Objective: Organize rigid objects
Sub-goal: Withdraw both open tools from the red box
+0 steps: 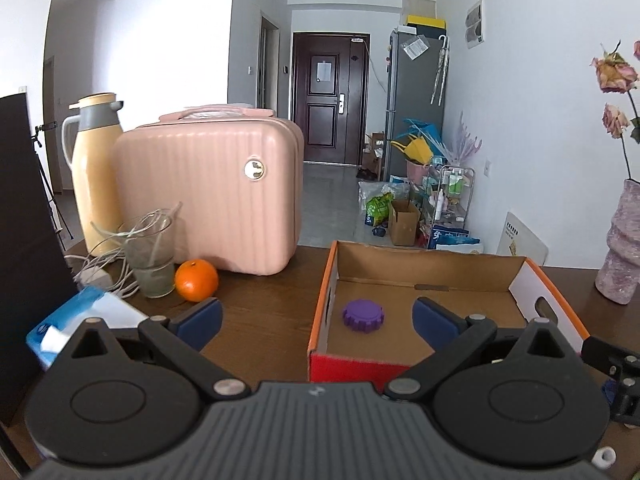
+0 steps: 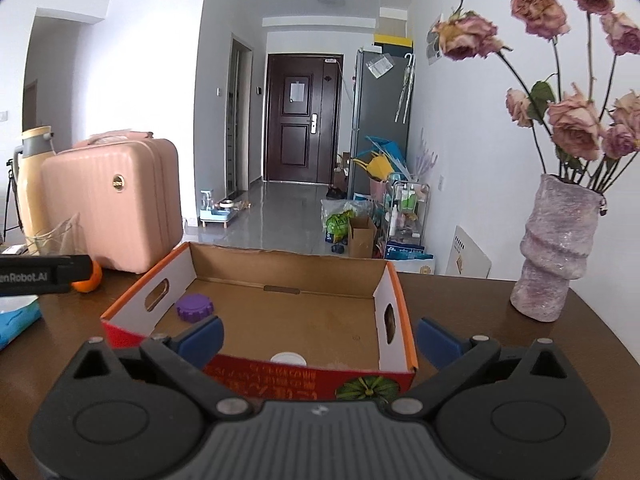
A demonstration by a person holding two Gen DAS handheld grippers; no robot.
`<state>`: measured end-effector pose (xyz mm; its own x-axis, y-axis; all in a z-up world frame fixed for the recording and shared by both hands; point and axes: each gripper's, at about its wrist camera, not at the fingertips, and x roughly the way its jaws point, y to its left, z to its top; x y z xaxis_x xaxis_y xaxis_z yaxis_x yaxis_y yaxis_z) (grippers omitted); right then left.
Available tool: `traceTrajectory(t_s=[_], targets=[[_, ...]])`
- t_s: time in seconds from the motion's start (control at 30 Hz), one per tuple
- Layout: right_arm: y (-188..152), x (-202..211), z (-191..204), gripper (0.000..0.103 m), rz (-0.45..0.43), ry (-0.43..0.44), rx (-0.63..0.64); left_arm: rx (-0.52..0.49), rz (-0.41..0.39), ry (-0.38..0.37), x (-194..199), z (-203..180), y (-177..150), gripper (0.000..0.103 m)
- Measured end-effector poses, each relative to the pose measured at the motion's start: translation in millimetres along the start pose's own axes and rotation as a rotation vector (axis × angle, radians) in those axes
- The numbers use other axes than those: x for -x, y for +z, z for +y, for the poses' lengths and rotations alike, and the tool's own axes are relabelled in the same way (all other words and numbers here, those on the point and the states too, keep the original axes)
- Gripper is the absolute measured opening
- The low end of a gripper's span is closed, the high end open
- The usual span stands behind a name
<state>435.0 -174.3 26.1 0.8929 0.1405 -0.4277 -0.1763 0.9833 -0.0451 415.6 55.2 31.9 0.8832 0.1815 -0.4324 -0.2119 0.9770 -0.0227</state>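
Observation:
An open cardboard box (image 1: pixel 424 268) (image 2: pixel 288 272) with orange rims stands on the dark wooden table. A purple gear-shaped cap (image 1: pixel 363 315) (image 2: pixel 195 307) lies in its left part. A white round lid (image 2: pixel 288 359) rests by the box's near wall, half hidden. My left gripper (image 1: pixel 318 320) is open, straddling the box's left wall with nothing held. My right gripper (image 2: pixel 320 338) is open just before the box's near wall, empty. An orange (image 1: pixel 196 280) (image 2: pixel 89 280) sits left of the box.
A pink case (image 1: pixel 208 192) (image 2: pixel 112 204), a yellow thermos (image 1: pixel 94 168), a glass with cables (image 1: pixel 150 256) and a tissue pack (image 1: pixel 80 320) crowd the table's left. A pink vase of dried roses (image 2: pixel 556 248) (image 1: pixel 620 248) stands right.

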Motion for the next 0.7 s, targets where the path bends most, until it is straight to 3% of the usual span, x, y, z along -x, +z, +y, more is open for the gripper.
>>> traceTrajectory(t_s=[0.4, 0.7], targets=[[-29, 62, 8, 0.103, -0.029, 0.018, 0.007, -0.011, -0.017, -0.031, 64, 10, -22, 0.103], [-66, 107, 13, 0.103, -0.011, 0.026, 0.026, -0.044, 0.034, -0.058, 98, 11, -57, 0.103]])
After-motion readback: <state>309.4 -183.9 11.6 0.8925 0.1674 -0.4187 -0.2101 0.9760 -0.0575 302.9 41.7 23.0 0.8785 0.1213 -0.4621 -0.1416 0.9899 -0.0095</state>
